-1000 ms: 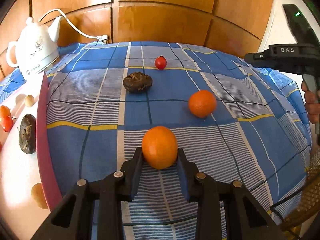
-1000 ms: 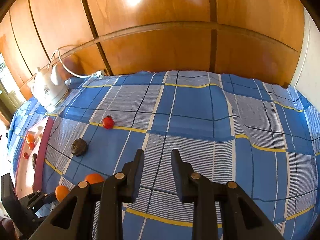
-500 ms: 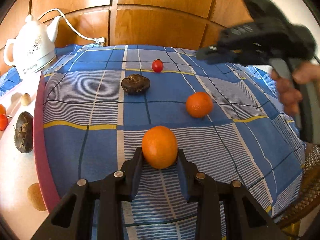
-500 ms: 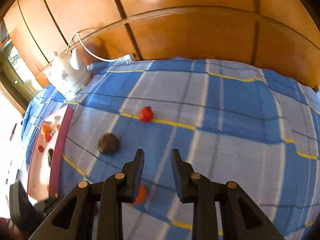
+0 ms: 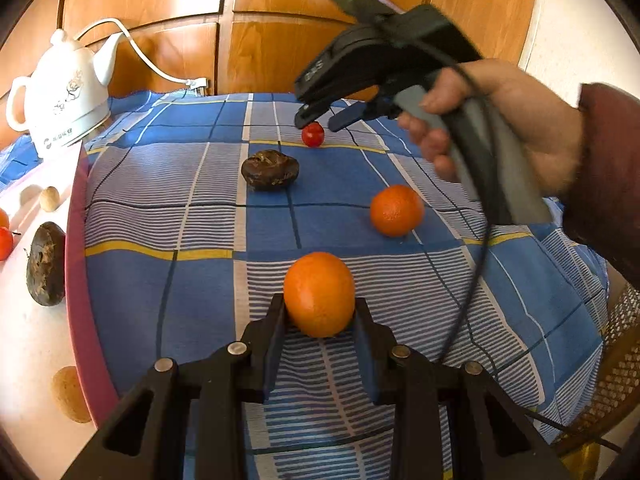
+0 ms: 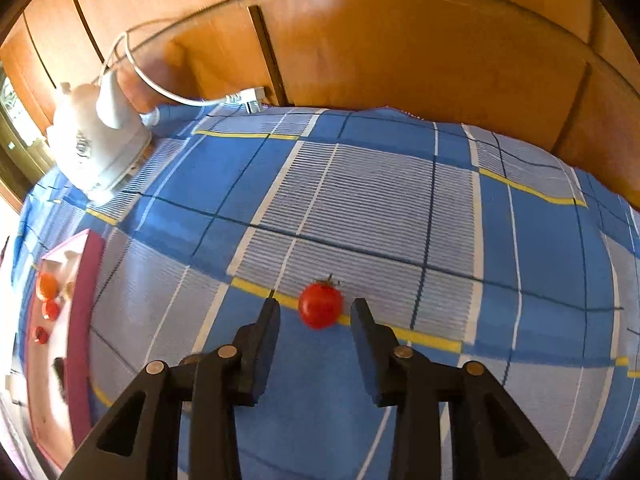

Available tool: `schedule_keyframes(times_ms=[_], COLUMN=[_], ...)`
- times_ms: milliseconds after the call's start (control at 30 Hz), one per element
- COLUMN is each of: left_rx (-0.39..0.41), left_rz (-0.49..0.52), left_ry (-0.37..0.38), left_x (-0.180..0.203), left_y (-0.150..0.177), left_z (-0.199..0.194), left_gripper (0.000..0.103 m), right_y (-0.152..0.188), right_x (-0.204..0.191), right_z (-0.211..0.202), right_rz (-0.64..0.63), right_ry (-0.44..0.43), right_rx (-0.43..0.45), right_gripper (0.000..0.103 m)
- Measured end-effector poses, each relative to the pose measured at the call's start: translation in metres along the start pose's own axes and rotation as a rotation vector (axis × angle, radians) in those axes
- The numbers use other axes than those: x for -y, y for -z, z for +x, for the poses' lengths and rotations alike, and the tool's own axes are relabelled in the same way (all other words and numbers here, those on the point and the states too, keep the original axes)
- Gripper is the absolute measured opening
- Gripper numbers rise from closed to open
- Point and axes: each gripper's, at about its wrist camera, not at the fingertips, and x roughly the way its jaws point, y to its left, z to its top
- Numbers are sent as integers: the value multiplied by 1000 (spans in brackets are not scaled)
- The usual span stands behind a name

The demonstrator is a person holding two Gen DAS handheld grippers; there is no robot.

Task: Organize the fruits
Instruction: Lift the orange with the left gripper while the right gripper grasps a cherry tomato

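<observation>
Red tomato (image 6: 321, 306) sits between just-widened, untouching right tongs (image 6: 316, 314) | jaws to be lowered astride, closed gently | left tongs (image 5: 320, 312) clamp orange (image 5: 319, 294).

cloth (image 5: 168, 208): woven checked fabric, matt
wall (image 6: 400, 48): wood panels, glossy varnish
kettle (image 5: 68, 92): white ceramic look, glazed, shiny
orange (image 5: 319, 294): dimpled peel, soft sheen
tomato (image 6: 320, 306): smooth, glossy skin
dark fruit (image 5: 270, 169): wrinkled, rough, dull
left gripper (image 5: 319, 320): matt black plastic, metal pins
cord (image 5: 148, 60): smooth white plastic
</observation>
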Motion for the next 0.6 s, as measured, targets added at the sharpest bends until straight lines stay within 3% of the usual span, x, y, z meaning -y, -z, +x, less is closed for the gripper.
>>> schedule_keyframes(times_ms=[100, 200, 600], left_rx=[0, -1, -6], left_rz=[-3, -3, -10], left_ry=[5, 9, 3], left_x=[0, -1, -1], left_y=[0, 0, -2], left_z=[-1, -1, 1], left_gripper=[32, 32, 32], right_y=[-4, -2, 37], right_x=[-1, -3, 27], right_z=[14, 22, -53], right_rz=[-6, -23, -114], right_ry=[23, 52, 81], right_rx=[-30, -49, 22], right_gripper=[37, 25, 25])
